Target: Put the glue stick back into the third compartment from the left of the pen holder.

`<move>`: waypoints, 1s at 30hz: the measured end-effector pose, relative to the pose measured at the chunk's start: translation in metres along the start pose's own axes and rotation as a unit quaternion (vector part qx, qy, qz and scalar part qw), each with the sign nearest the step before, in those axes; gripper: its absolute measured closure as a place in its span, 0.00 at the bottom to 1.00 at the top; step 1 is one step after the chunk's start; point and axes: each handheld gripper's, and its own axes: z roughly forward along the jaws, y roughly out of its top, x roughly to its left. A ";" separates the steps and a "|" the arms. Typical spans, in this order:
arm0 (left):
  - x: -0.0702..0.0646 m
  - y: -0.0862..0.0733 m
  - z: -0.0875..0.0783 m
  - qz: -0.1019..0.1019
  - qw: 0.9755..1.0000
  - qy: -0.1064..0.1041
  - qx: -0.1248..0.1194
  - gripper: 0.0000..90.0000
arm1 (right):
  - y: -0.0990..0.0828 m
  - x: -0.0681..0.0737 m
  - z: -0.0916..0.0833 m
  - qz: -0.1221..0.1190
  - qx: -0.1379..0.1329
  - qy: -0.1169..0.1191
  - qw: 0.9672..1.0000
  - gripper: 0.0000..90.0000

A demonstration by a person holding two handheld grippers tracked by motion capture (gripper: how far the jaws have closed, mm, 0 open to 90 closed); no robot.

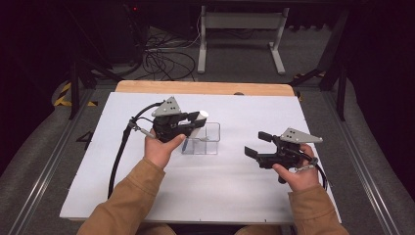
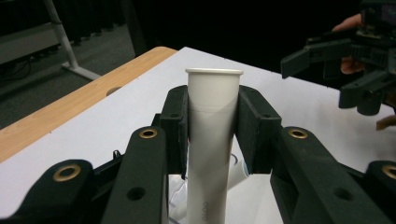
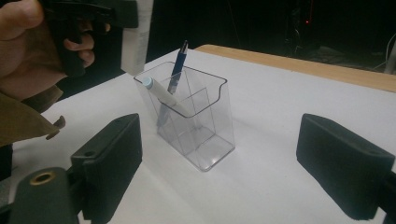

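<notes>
Jaws of the left gripper (image 2: 212,135) clamp a light, rigid white tube (image 2: 212,121) near its rim above the clear organizer (image 3: 194,119); right gripper (image 3: 233,168) jaws gape, empty

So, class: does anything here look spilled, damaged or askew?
Nothing stands out. The clear holder stands upright with two pens leaning inside, the left gripper holds a white tube, and the right gripper is open.
</notes>
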 end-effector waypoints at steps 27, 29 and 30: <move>0.006 -0.009 0.053 0.006 0.999 -0.016 -0.036 0.74 | -0.001 0.000 0.000 0.001 0.002 0.002 1.000 0.16; 0.006 -0.009 0.055 0.010 0.999 -0.015 -0.028 0.74 | -0.001 0.000 0.000 0.000 0.002 0.002 1.000 0.16; 0.006 -0.008 0.055 0.010 0.999 -0.016 -0.029 0.74 | -0.001 0.000 0.000 0.000 0.002 0.002 1.000 0.16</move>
